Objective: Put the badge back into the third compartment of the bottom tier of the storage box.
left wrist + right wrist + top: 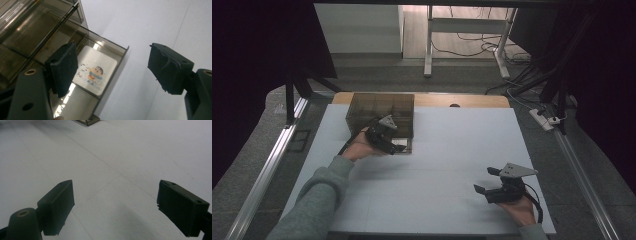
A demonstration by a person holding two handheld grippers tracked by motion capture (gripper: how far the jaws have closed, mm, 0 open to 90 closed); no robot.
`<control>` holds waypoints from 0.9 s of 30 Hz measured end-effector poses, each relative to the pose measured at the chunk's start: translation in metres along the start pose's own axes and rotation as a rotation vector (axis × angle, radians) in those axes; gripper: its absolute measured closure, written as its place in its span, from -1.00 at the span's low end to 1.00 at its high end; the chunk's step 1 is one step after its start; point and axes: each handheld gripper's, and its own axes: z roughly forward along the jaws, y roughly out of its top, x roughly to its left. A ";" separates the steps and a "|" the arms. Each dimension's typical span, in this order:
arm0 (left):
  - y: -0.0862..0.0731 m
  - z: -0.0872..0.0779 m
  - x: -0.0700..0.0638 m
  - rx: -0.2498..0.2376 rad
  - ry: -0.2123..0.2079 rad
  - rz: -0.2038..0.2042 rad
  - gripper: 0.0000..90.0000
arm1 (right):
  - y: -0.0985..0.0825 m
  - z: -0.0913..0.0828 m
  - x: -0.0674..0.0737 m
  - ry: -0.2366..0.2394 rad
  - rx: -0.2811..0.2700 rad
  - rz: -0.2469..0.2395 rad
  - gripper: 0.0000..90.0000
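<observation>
The card (96, 71), white with a cartoon child printed on it, lies flat in the pulled-out drawer (115, 53) of the smoky brown drawer box (382, 114). In my left gripper view it sits just past the near jaw, partly tucked behind that jaw's pad, and well clear of the far jaw, which hangs out over the bare table beyond the drawer's side wall. Neither pad touches the card. My left gripper (394, 145) stands with its jaws apart, nothing pressed between them, and the drawer wall runs through the gap. From above I see it at the front of the drawer box, my left hand (359, 147) wrapped round its body.

My right gripper (484, 180) rests near the table's near right corner, well apart from the drawer box, held in my right hand (519, 210). Its jaws are wide apart too, with only the white table (452, 150) between them; a corner of the drawer box peeks in at the top of its view.
</observation>
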 end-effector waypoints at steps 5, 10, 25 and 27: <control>-0.008 -0.013 -0.011 -0.033 0.024 -0.028 -0.46 | 0.000 0.000 0.000 -0.001 0.001 -0.002 -0.68; -0.019 -0.024 -0.017 -0.051 0.035 -0.057 -0.46 | 0.000 0.001 0.000 -0.001 -0.002 0.000 -0.68; -0.048 -0.057 -0.034 -0.091 0.086 -0.101 -0.45 | 0.000 0.001 0.000 -0.005 0.001 -0.002 -0.68; -0.053 -0.061 -0.037 -0.100 0.095 -0.111 -0.45 | 0.000 0.001 0.000 -0.007 0.003 -0.003 -0.68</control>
